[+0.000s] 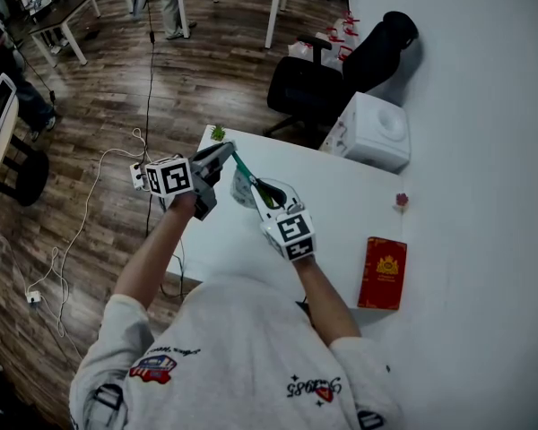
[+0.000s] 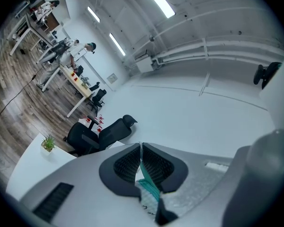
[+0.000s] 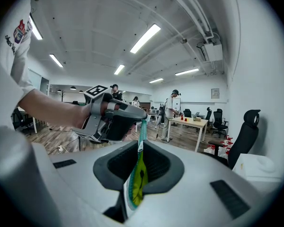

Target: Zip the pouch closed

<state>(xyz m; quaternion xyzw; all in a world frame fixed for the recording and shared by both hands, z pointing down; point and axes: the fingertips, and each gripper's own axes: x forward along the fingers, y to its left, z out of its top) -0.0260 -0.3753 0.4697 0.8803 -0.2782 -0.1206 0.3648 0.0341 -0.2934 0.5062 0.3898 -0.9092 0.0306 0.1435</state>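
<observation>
A small clear pouch [image 1: 247, 189] with a teal zipper band and a yellow-green item inside hangs in the air over the white table [image 1: 341, 206], stretched between both grippers. My left gripper [image 1: 229, 154] is shut on the far end of the teal band [image 2: 149, 186], its pads meeting at the band [image 2: 141, 151]. My right gripper [image 1: 269, 197] is shut on the pouch's near end. In the right gripper view the pouch [image 3: 137, 183] runs up between the right gripper's [image 3: 140, 149] jaws to the left gripper [image 3: 117, 118]. The zipper pull is not visible.
On the table lie a red box [image 1: 382, 273] at the right, a white box-shaped unit [image 1: 377, 130] at the far corner, a tiny plant [image 1: 218, 133] and a small pink flower [image 1: 400, 201]. A black office chair [image 1: 327, 74] stands behind. Cables trail on the wooden floor [image 1: 90, 204].
</observation>
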